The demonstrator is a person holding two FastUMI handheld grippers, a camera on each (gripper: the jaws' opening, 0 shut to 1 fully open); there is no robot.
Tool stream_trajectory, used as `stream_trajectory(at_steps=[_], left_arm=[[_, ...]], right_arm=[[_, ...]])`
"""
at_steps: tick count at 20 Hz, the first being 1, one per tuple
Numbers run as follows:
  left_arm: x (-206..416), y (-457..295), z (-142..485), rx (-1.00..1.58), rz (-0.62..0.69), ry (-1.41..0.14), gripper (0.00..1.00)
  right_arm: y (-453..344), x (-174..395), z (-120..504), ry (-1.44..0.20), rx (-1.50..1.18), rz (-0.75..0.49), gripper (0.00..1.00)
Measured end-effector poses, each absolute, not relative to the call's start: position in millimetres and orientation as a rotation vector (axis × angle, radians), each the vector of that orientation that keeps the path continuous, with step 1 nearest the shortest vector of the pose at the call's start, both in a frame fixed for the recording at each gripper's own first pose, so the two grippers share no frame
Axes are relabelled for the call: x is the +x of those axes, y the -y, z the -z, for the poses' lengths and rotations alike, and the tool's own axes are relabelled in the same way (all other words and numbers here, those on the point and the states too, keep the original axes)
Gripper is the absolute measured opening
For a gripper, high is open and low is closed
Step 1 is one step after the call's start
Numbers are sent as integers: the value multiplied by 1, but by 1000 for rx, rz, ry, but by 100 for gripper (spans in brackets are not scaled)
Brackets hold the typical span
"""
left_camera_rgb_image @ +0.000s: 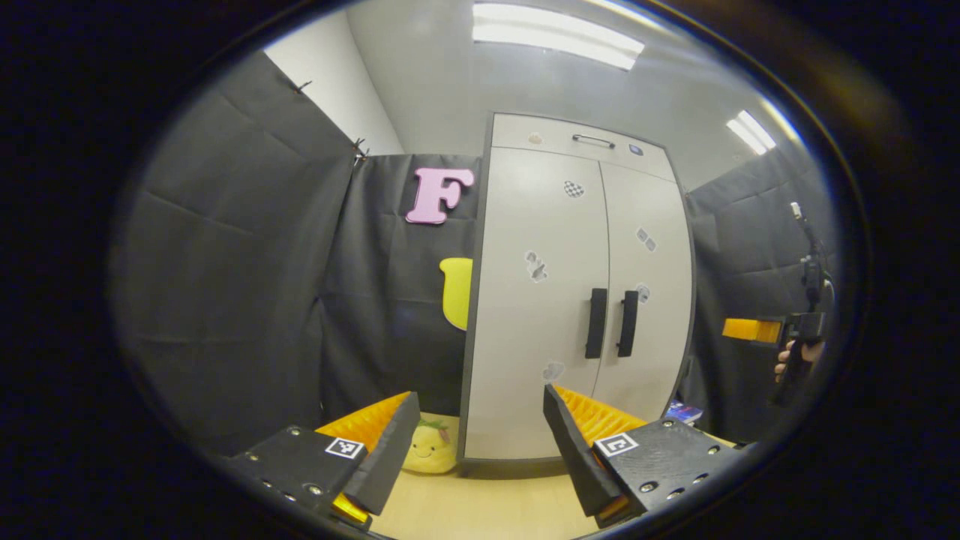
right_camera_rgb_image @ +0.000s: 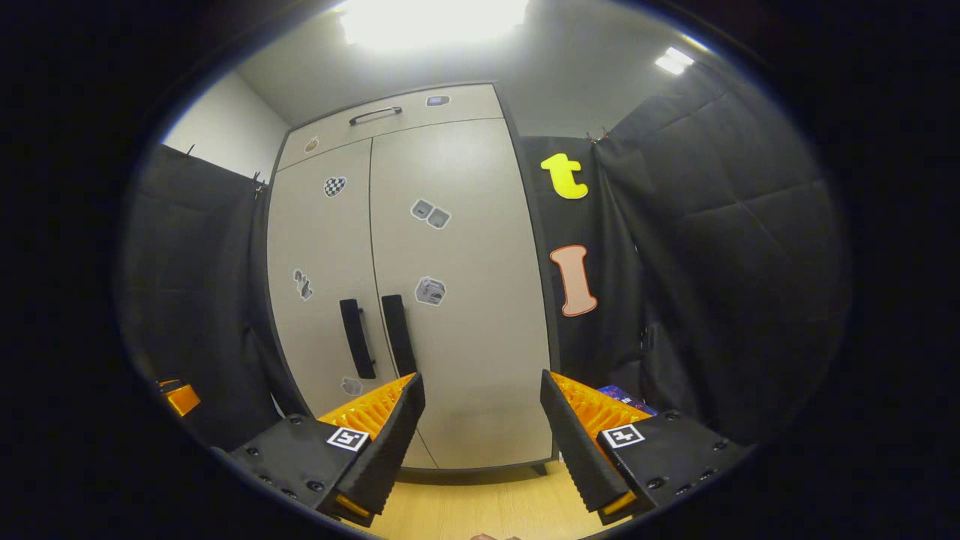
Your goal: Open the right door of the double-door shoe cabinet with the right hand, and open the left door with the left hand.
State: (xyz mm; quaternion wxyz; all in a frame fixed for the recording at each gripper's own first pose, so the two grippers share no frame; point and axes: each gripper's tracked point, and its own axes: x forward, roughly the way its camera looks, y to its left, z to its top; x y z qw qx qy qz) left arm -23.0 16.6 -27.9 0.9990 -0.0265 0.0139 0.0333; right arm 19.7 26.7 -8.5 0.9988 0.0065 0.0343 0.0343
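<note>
Cabinet (left_camera_rgb_image: 570,300) stands shut on wood floor (left_camera_rgb_image: 480,510) among black cloth walls; left gripper (left_camera_rgb_image: 480,427) and right gripper (right_camera_rgb_image: 480,412) gape, holding nothing

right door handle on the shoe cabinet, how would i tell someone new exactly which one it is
Find the tall pale grey double-door shoe cabinet against the black cloth wall. Where its two doors meet in the middle, two black vertical bar handles hang side by side at about mid-height. The right door handle is the one on the wider-looking door with the paired square stickers, to the right of the left door handle.
</note>
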Motion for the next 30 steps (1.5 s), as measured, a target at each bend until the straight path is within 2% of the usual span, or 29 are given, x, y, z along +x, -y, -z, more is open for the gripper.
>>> stream_trajectory(at_steps=[5,6,7,8,13,15,16,17,28,29,30], left_arm=[[-27,-16,37,-63,-62,-41,95],[-26,-15,39,-67,-60,-49,95],[-27,-15,41,-68,-59,-54,95],[-28,-15,41,-67,-60,-56,95],[-29,-20,48,-69,-68,-73,95],[-31,-22,52,-79,-75,-89,95],[-31,-24,55,-92,-79,-99,95],[-32,-26,57,-110,-80,-105,95],[-42,-56,83,-127,-144,-161,95],[-41,-57,84,-118,-147,-163,95],[-40,-59,84,-112,-149,-164,95]], right_arm=[[-53,54,-13,-48,-21,-116,97],[-62,63,-16,-45,-13,-132,92],[-69,70,-23,-36,-7,-149,92],[-76,74,-28,-28,-10,-160,97],[-107,101,-34,-35,-51,-186,97],[-124,115,-29,-56,-48,-203,92],[-132,122,-26,-63,-44,-211,97],[-139,126,-25,-65,-46,-216,97],[-154,188,10,-119,-93,-137,97],[-154,192,14,-127,-87,-131,92],[-153,195,17,-134,-88,-126,97]])
